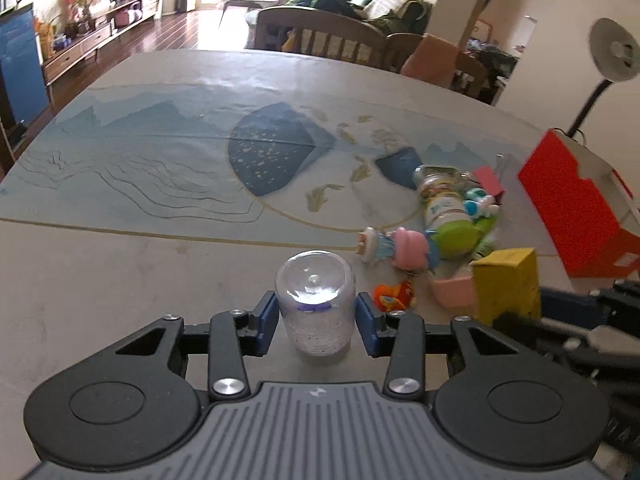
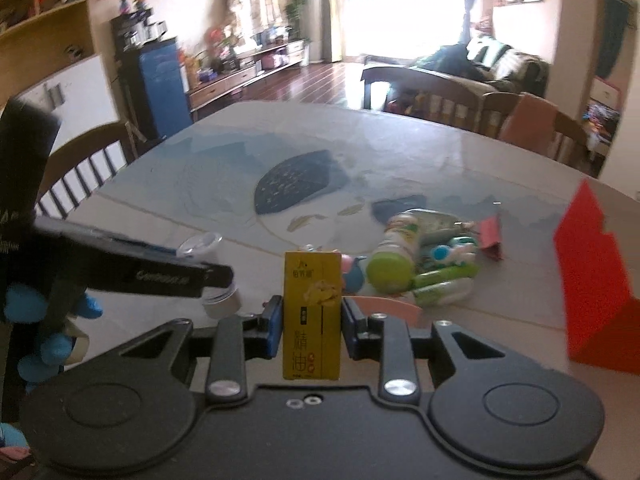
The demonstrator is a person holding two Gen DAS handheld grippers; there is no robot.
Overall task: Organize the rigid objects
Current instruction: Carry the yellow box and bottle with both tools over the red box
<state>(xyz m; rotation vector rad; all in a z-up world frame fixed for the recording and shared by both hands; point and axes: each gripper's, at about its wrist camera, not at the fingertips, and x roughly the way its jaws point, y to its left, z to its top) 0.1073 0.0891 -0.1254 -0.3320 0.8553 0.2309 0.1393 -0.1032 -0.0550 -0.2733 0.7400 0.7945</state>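
Note:
My left gripper (image 1: 317,316) is shut on a clear plastic jar (image 1: 315,304), held bottom-forward just above the table. My right gripper (image 2: 312,318) is shut on a yellow box (image 2: 313,312) with Chinese print, held upright. That yellow box also shows in the left wrist view (image 1: 508,284). The jar and the left gripper show at the left of the right wrist view (image 2: 208,268). A pile of small things lies ahead: a green-capped bottle (image 1: 448,216), a pink-haired doll (image 1: 396,246), an orange toy (image 1: 394,296) and a pink box (image 1: 456,290).
A red open box (image 1: 576,208) stands at the table's right side, also in the right wrist view (image 2: 592,280). The table (image 1: 160,168) carries a blue painted mat. Wooden chairs (image 1: 332,36) stand at the far edge. A lamp (image 1: 612,56) stands at the right.

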